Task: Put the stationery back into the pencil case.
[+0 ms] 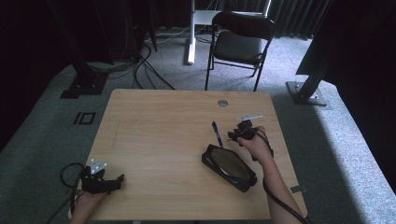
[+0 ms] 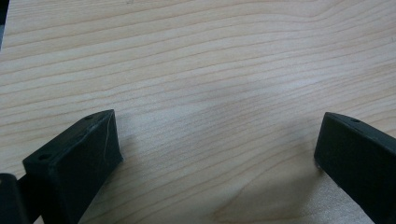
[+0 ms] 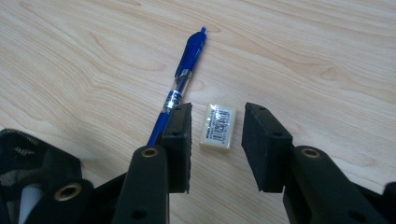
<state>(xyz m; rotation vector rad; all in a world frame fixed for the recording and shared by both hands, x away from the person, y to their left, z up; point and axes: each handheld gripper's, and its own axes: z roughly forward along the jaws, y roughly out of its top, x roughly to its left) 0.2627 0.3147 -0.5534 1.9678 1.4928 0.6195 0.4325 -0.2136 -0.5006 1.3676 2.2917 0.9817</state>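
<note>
Tabletop eraser (image 3: 217,126) between right gripper (image 3: 215,144) jaws

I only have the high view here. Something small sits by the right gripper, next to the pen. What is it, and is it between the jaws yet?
Observer: A small white eraser in a barcoded wrapper. It lies on the table between the right gripper jaws, which stand apart from it.
Operator: And the pen?
Observer: The blue pen lies just outside one jaw, which covers its lower end.
Operator: Left side holding anything?
Observer: No. The left gripper is wide open over bare wood.
Operator: What's that dark thing near my right hand?
Observer: A black mesh pouch, at that view's lower left.
</note>
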